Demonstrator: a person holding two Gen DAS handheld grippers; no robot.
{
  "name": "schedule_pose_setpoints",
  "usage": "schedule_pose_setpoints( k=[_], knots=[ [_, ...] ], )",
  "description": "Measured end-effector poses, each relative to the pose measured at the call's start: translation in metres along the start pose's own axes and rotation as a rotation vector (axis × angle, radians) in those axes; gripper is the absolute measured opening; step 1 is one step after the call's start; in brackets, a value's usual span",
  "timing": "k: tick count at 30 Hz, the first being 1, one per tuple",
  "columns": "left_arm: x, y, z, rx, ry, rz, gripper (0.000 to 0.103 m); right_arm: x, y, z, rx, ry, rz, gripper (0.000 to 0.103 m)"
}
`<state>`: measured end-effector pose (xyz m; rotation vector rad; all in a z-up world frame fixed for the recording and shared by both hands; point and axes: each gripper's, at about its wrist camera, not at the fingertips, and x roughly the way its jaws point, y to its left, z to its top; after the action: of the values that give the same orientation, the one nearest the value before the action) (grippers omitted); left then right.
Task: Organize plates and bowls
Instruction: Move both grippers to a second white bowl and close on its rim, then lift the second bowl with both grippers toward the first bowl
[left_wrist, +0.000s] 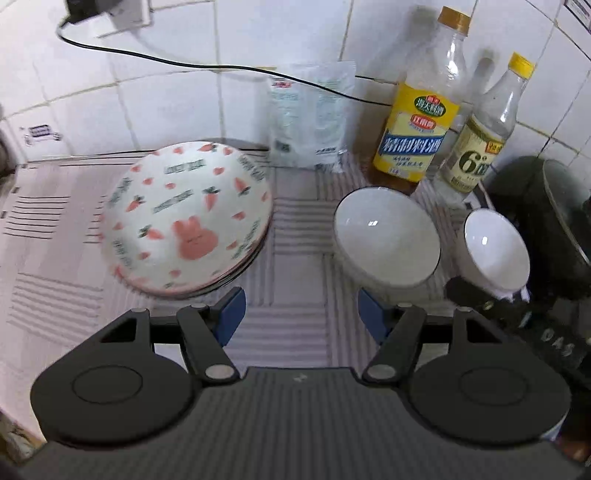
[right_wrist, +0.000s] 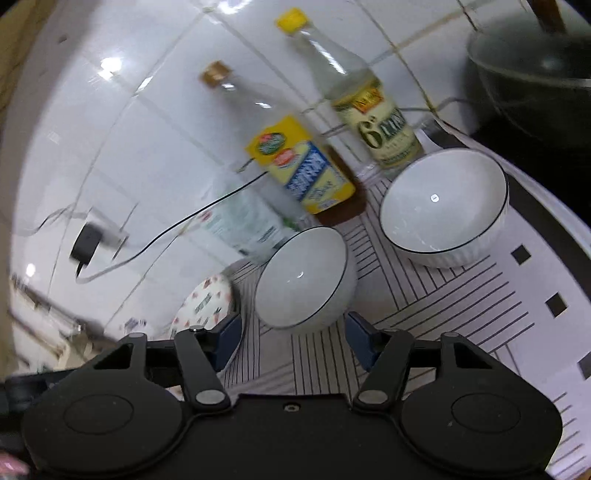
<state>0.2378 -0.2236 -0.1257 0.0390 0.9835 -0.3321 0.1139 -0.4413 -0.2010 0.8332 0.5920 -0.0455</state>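
Beside the carrot plates (left_wrist: 188, 218) I see two white bowls (left_wrist: 386, 240), my left gripper (left_wrist: 301, 319) and right gripper (right_wrist: 293, 341) both spread, gripping nothing

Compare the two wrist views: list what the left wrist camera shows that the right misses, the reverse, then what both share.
Left only: the full carrot-and-bunny plate stack and the left gripper, jaws apart and empty.
Right only: the right gripper, empty, and black squares on the mat.
Both: two white bowls, two yellow-capped bottles, the black pot.
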Motion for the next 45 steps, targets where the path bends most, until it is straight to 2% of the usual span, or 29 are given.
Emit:
schedule_pose_setpoints(
  k=[6,12,14,15,16,21,29,33,37,45],
  knots=[
    [0.047,-0.01,0.022,-0.053,0.041,-0.027,0.064,0.036,-0.012,0.003,0.093,-0.016,-0.079,0.064],
    [0.082,-0.012,0.031,-0.062,0.09,-0.01,0.062,0.065,-0.011,0.0,0.106,-0.007,-0.162,0.045],
    [0.088,-0.012,0.031,-0.054,0.093,-0.027,0.055,0.07,-0.01,-0.001,0.113,-0.018,-0.185,0.039],
    [0.09,-0.013,0.031,-0.046,0.095,-0.038,0.05,0.072,-0.01,-0.001,0.115,-0.02,-0.198,0.032],
    [0.092,-0.014,0.031,-0.038,0.096,-0.051,0.044,0.073,-0.01,-0.002,0.118,-0.025,-0.201,0.029],
    [0.095,-0.022,0.028,0.0,0.109,-0.127,0.015,0.076,-0.002,-0.002,0.088,-0.029,-0.243,0.023],
    [0.081,-0.037,0.02,0.077,0.074,-0.128,0.015,0.087,-0.003,0.0,0.117,0.032,-0.304,0.02],
    [0.074,-0.038,0.02,0.1,0.101,-0.128,0.015,0.081,-0.01,-0.003,0.162,0.048,-0.269,0.02],
    [0.064,-0.038,0.013,0.106,0.116,-0.12,0.015,0.074,-0.009,-0.009,0.137,0.069,-0.264,0.02],
    [0.033,-0.042,-0.009,0.133,0.084,-0.089,0.015,0.049,-0.01,-0.02,0.114,0.097,-0.224,0.02]
  ],
)
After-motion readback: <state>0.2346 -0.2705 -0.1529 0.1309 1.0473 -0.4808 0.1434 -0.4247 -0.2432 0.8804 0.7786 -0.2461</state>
